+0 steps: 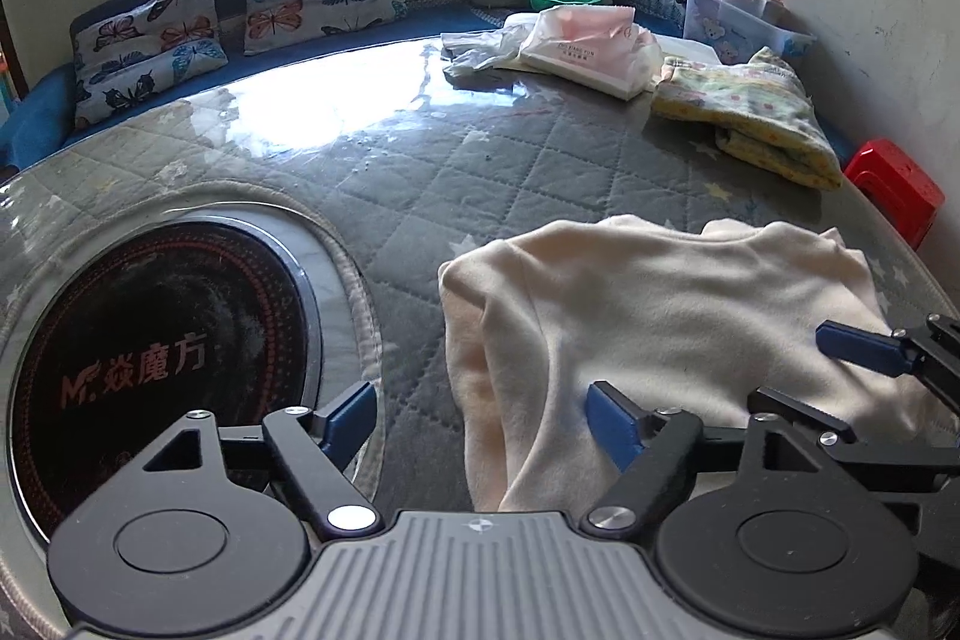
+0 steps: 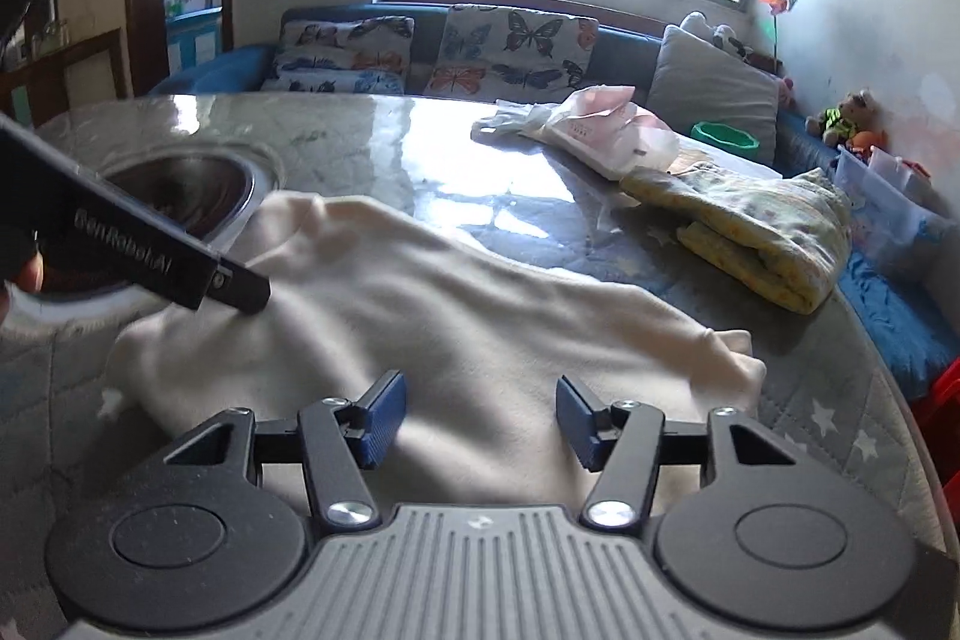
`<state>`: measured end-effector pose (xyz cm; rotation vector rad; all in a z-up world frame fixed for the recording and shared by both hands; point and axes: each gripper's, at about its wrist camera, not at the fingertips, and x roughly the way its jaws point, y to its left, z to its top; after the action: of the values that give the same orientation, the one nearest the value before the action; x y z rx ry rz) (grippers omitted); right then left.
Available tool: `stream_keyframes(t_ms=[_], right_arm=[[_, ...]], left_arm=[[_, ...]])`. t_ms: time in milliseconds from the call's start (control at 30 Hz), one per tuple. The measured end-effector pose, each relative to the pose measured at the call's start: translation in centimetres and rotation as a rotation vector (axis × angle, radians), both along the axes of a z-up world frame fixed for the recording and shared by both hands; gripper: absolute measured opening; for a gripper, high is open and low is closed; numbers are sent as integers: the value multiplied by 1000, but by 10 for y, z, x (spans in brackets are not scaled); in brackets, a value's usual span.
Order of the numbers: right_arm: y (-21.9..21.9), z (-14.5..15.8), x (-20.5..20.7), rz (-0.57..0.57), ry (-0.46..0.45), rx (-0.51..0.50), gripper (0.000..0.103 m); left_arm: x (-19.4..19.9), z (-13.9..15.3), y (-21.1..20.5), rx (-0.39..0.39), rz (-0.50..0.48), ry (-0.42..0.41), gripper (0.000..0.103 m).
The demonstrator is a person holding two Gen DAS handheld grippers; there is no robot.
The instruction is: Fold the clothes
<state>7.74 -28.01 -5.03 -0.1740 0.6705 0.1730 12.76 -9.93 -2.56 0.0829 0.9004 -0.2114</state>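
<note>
A cream garment lies partly folded on the quilted table cover. My left gripper is open at the garment's near left edge; the edge lies between its jaws and neither pad presses on it. My right gripper is open just above the near side of the garment, with nothing gripped. In the left wrist view one of the right gripper's blue fingers shows over the cloth at the right. In the right wrist view the left gripper's black body crosses the left side, over the cloth.
A round cooktop is set into the table at the left. A folded yellow patterned cloth and plastic bags lie at the far right. A red stool stands beside the table. A blue sofa with cushions runs behind.
</note>
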Motion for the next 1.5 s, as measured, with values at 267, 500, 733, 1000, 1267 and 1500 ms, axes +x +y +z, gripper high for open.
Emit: stream_keyframes(t_ms=[267,500,733,1000,1267,1500], right_arm=[[5,2,-5,4,3,29,65],[12,1,-12,20,3,35,81],[19,-3,-21,27,8,32,91],[22,-4,-32,31,7,34,99],[26,-3,-38,15,11,53,103],[29,-3,-46,10,11,64,103]], left_arm=[[-12,-8,2,11,3,13,89],[-20,-9,7,5,16,17,95],[-30,-11,10,6,26,32,101],[-43,-12,17,-3,35,44,103],[-56,-14,23,-3,46,62,103],[-70,-12,26,2,43,62,103]])
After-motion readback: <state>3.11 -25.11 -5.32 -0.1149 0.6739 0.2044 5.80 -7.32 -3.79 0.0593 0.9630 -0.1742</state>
